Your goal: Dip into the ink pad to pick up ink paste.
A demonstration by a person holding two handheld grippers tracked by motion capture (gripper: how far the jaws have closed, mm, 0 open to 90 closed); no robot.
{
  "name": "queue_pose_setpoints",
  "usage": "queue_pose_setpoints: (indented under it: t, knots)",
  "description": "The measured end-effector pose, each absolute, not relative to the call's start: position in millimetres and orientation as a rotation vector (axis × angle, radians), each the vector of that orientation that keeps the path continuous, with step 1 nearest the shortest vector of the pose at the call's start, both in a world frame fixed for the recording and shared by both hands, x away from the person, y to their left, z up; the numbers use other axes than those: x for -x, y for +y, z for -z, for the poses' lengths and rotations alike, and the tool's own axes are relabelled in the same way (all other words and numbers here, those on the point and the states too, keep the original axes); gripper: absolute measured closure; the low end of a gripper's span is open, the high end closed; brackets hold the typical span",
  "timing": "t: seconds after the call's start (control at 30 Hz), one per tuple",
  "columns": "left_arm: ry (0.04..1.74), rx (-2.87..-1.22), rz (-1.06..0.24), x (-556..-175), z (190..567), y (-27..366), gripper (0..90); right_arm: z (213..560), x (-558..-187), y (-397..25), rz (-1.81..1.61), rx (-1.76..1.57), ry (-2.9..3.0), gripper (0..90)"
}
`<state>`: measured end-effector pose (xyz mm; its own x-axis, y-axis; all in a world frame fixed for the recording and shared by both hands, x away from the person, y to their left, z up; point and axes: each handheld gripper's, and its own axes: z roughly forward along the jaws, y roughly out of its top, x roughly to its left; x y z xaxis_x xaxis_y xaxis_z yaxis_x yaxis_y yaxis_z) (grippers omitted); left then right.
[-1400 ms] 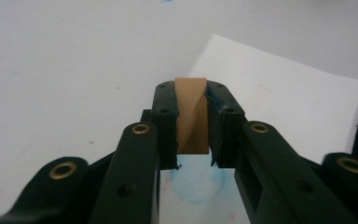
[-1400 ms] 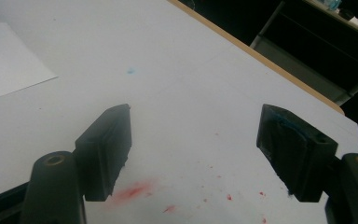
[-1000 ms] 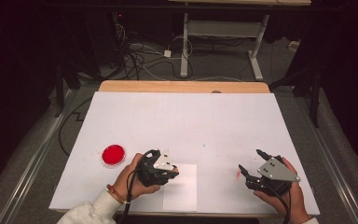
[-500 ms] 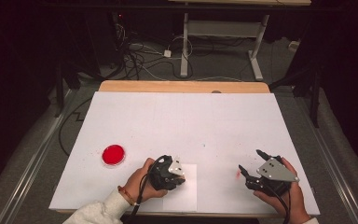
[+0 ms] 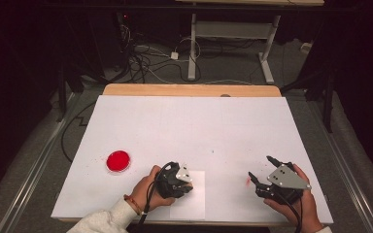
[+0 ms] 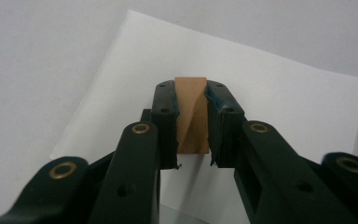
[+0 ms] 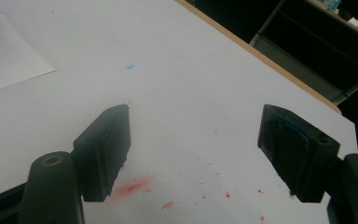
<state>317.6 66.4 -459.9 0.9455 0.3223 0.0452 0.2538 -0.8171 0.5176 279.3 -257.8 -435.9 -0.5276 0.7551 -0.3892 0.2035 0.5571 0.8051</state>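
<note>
Movement over the last second belongs to my left gripper (image 5: 187, 187): it has slid right along the near edge of the table (image 5: 194, 121), away from the red dish (image 5: 118, 161), and now hangs over the sheet of paper (image 5: 196, 204) near the middle of that edge. Its jaws are closed tight on a small wooden block (image 6: 192, 115), which the left gripper view shows pinched upright between the pads with the paper just beyond it. I judge that the block, perhaps a stamp, is now lined up to be pressed onto the sheet.

My right gripper (image 5: 263, 171) has not shifted; it rests at the near right with its jaws spread wide and nothing between them, above a red smear (image 7: 133, 186) and a few red specks on the white surface.

Whether the block already touches the paper I cannot tell, since its lower face is hidden behind the jaws and my hand covers it from above. What the red dish holds is too small to make out. The paper's left part lies under my left hand.
</note>
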Motion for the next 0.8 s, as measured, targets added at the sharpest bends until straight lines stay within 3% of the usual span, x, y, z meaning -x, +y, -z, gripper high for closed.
queue_pose_setpoints:
  t: [0.23,0.8]
  knots:
    - [0.425,-2.537,-0.102,-323.8,462.2,72.4,73.7,435.7,-279.2,-257.5,-0.923,-0.767,2.031,25.9]
    - [0.422,-2.527,-0.118,-322.0,463.8,73.1,73.7,435.1,-277.9,-258.5,-0.922,-0.766,2.026,26.1]
